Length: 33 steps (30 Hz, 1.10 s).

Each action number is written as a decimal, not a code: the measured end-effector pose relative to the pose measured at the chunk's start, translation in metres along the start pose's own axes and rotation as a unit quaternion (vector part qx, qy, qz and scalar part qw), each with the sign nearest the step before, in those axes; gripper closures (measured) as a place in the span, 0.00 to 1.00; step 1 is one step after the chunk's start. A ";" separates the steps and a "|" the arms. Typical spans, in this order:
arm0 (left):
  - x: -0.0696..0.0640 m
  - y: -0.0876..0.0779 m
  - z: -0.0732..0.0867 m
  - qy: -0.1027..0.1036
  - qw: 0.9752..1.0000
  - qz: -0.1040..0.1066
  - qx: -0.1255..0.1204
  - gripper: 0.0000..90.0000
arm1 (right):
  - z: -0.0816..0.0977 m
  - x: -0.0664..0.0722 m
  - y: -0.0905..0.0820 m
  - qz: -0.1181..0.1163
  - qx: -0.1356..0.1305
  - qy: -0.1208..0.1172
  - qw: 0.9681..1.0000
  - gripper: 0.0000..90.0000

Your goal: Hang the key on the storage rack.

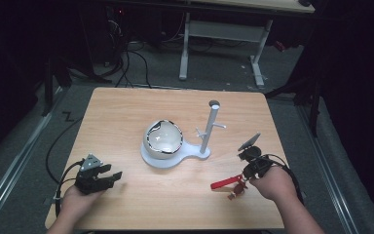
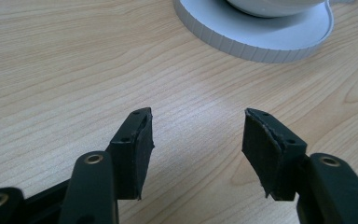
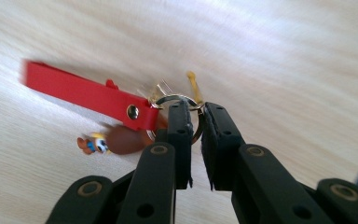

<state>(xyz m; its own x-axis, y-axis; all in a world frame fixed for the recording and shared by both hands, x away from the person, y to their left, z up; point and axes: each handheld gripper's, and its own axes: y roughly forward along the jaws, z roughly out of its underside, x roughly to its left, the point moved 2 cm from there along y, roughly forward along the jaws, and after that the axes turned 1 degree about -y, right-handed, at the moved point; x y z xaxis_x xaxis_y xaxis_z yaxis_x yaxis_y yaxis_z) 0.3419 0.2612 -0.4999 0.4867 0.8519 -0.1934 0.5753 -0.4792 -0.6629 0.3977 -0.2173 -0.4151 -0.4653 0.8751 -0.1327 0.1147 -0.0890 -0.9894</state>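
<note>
Now, step in hand: judging by the layout, the keyring is being lifted from the table so that it can go onto the white peg stand.
Right gripper: the right gripper [image 3: 195,116] has its black jaws clenched on the silver metal split ring [image 3: 177,100] of the keyring, near the table's right front corner; in the high view it sits at [image 1: 243,181].
Keyring: a red leather strap with a rivet [image 3: 86,93] trails off to the side, and a small brown toy charm [image 3: 116,140] hangs below it; a thin yellow cord piece [image 3: 193,84] shows beside the ring. It is blurred, so whether it touches the pale wooden table [image 1: 126,112] I cannot tell.
Left gripper: the left gripper [image 2: 196,140] is released, jaws standing wide apart over bare wood, holding nothing, near the front left [image 1: 108,176].
Stand: a white post with short side pegs [image 1: 208,127] rises from a flat white base [image 1: 195,150]; a white ceramic bowl with a dark rim [image 1: 163,139] sits on the round part of that base.
Doing it well: keep the grip on the ring's edge so its opening stays free for a peg.
Risk: the strap and charm could swing and catch the post or bowl; move slowly and let them hang still.
Left gripper's use: it may steady the base near the bowl if the stand shifts.
</note>
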 end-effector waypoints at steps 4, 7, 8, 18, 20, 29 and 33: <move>0.000 0.000 0.000 0.000 1.000 0.000 -0.001 0.48 | -0.003 -0.004 -0.020 0.006 -0.025 0.001 1.000 0.91; 0.000 0.000 0.000 -0.001 1.000 0.001 -0.001 0.48 | -0.006 -0.005 -0.033 0.012 -0.038 0.002 0.999 0.91; 0.000 0.000 0.000 -0.001 1.000 0.001 0.000 0.48 | -0.007 -0.006 -0.037 0.012 -0.041 0.002 0.999 0.91; 0.001 0.000 0.000 -0.001 1.000 0.000 0.001 0.48 | -0.023 -0.011 -0.082 0.029 -0.081 -0.002 0.996 0.91; 0.001 0.000 0.000 -0.001 1.000 0.000 0.001 0.48 | -0.026 -0.012 -0.090 0.029 -0.086 -0.002 0.996 0.91; 0.001 -0.001 0.000 -0.001 1.000 0.001 -0.001 0.48 | -0.035 -0.010 -0.115 0.024 -0.090 -0.009 0.996 0.91; 0.001 -0.001 0.000 -0.002 1.000 0.001 -0.002 0.48 | -0.039 -0.008 -0.125 0.024 -0.087 -0.012 0.996 0.91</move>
<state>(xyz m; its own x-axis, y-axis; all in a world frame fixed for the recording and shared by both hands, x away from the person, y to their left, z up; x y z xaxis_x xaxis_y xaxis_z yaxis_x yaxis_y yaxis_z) 0.3421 0.2629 -0.4990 0.4859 0.8513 -0.1981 0.5759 -0.4823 -0.6601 0.4213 -0.1946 -0.2876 -0.4755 0.8606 -0.1824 0.2859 -0.0449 -0.9572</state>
